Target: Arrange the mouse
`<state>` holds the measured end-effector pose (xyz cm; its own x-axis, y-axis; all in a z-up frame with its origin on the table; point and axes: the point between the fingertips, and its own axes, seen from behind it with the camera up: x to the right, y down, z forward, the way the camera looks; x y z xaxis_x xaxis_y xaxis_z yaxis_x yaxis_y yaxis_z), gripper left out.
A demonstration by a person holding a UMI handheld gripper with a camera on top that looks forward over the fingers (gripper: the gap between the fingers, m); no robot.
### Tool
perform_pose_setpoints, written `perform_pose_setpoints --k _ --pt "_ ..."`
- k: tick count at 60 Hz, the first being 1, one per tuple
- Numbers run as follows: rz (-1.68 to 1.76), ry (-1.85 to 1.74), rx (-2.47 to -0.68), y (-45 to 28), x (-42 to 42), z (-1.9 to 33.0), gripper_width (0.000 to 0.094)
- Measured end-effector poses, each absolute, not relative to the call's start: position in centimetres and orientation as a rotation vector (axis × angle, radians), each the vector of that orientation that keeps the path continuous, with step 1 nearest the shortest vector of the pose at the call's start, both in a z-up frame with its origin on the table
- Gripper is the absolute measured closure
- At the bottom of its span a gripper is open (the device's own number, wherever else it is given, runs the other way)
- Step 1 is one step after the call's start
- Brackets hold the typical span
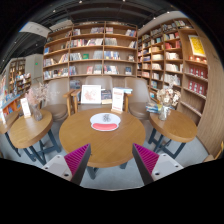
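Claw (112, 158): we hold it raised above the floor, fingers spread wide apart with nothing between them; the magenta pads (76, 155) face each other across an empty gap.

Desk (90, 140): round and wooden, just ahead of our fingers; its near edge sits between the two fingertips.

Mat (105, 122): a pale pad with a red border, lying toward the far middle of the desk, beyond the claw and centred on the gap.

Mouse (105, 120): we take the small pale shape on the mat to be it, though it is too small to make out clearly. It lies well ahead of the claw, not touched.

Handling: we judge it light, rigid and smooth-shelled, so likely to slip. We would take it across its two long sides, at mid-body, with moderate pressure.

Neighbour desks: a smaller round one to the left (28, 130) and another to the right (178, 124), both apart from ours.

Sign cards (91, 95): standing beyond the desk's far edge.

Bookshelves (95, 52): lining the far wall and the right side.
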<state>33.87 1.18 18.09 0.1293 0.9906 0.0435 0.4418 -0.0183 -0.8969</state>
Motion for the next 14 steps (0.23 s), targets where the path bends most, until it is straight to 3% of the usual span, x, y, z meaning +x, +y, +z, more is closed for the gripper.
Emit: perform_pose_setpoints --k 14 --pt "0.871 -1.460 -1.579 0.6 35.4 17.0 0.0084"
